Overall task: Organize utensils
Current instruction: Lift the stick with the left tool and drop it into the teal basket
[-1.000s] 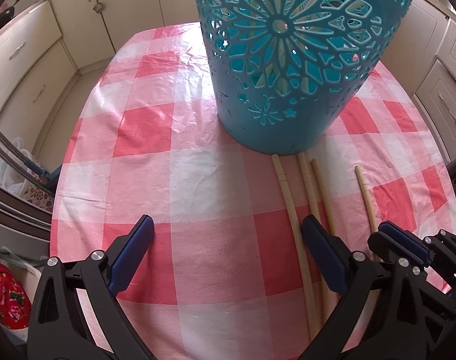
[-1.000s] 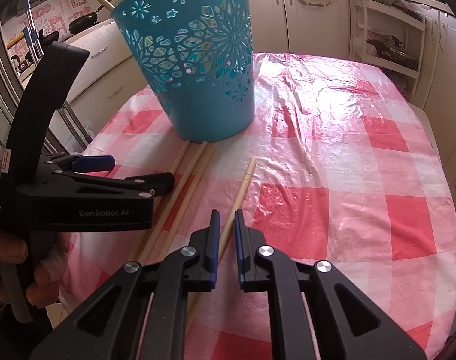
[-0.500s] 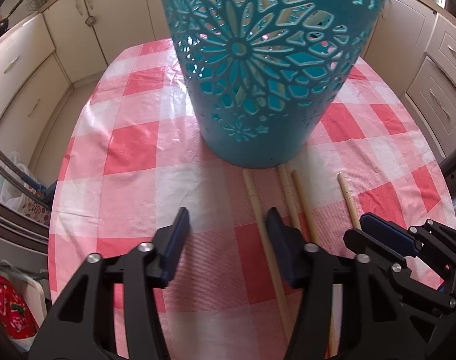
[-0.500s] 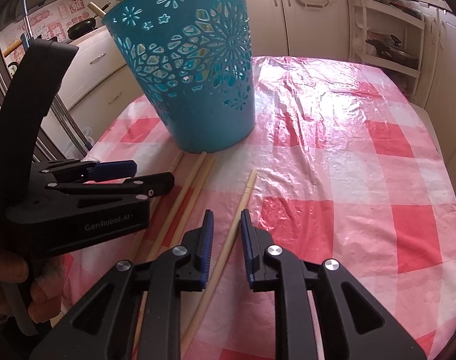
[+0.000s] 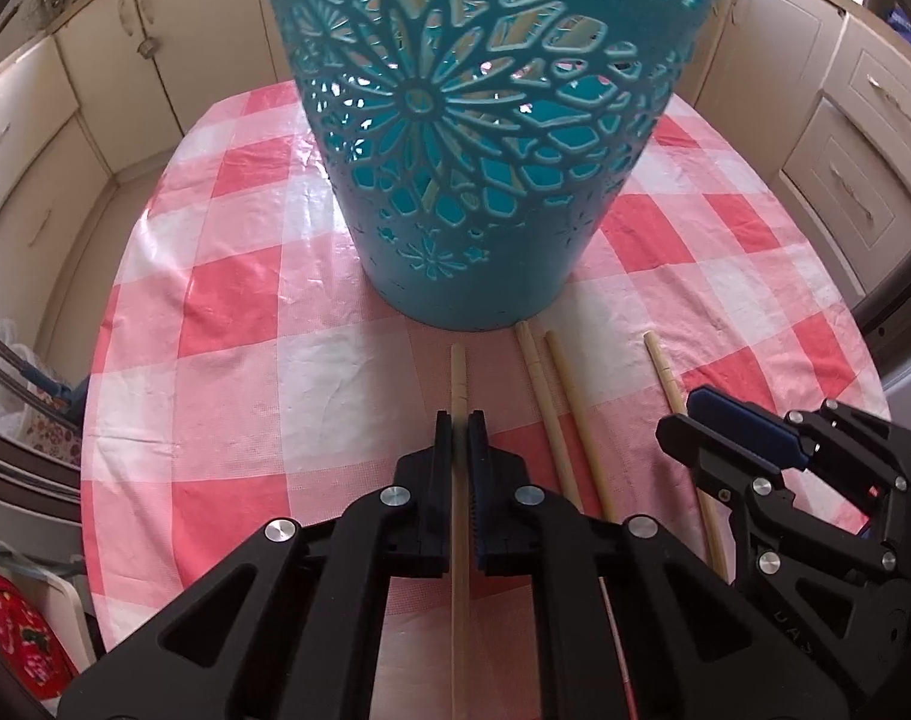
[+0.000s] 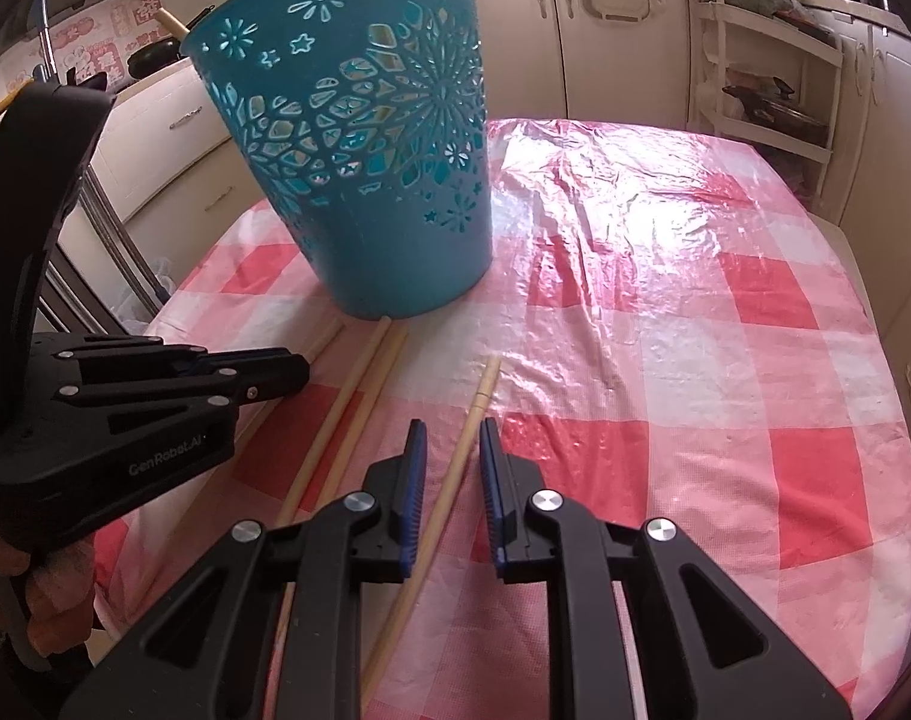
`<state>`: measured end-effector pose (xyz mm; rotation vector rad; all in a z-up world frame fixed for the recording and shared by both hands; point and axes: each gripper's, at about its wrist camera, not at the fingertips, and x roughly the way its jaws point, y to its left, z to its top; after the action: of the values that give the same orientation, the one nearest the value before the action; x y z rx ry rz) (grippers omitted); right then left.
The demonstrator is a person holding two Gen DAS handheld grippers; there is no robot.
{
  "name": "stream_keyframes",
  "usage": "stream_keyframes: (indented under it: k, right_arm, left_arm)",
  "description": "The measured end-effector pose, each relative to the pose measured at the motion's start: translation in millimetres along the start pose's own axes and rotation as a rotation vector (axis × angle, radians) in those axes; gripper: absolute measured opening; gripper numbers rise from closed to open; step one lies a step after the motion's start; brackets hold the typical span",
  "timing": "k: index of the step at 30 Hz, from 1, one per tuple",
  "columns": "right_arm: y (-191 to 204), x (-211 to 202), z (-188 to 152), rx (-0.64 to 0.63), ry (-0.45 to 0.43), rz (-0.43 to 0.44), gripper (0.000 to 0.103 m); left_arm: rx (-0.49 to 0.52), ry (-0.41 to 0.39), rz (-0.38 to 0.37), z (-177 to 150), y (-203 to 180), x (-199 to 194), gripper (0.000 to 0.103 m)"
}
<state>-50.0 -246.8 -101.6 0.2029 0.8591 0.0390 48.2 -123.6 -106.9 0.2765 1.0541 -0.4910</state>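
Closing from wide, the left tongs (image 5: 460,420) now pinch the leftmost chopstick (image 5: 458,372), ready for the basket (image 5: 485,138); the right tongs (image 6: 452,456) stand slightly open astride another chopstick (image 6: 476,414).

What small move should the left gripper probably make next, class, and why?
Probably lift: the left gripper has just closed on the leftmost pale wooden chopstick, which still lies on the red-checked tablecloth before the perforated teal plastic basket.

One brand reads clearly — "GenRobot.AI" — printed in grey on the left tool (image 6: 287,369), its black side.
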Motion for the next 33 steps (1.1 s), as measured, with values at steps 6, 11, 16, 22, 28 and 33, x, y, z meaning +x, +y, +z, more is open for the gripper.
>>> stream_keyframes:
  k: [6,11,16,22,28,33]
  right_arm:
    - [2.9,1.4,0.6,-0.02,0.006,-0.012,0.017]
    - [4.4,1.6,0.3,-0.025,0.005,-0.019,0.017]
    - [5.0,1.2,0.0,-0.027,0.002,-0.021,0.017]
    - [5.4,0.7,-0.8,-0.031,-0.001,-0.022,0.017]
    - [6.0,0.7,-0.9,-0.034,-0.001,-0.023,0.017]
    - [6.5,0.5,-1.0,-0.037,-0.002,-0.024,0.017]
  left_arm:
    - [-0.005,0.014,-0.071,-9.1,11.2,-12.0,0.005]
    - [0.024,-0.021,-0.145,-16.2,22.4,-41.6,0.005]
    - [0.02,-0.096,-0.251,-19.5,29.6,-81.4,0.005]
    - [-0.021,-0.179,-0.379,-20.2,33.7,-128.1,0.005]
    - [-0.069,-0.27,-0.421,-10.0,50.0,-169.1,0.005]
    - [-0.092,-0.351,-0.4,4.7,63.1,-198.5,0.005]
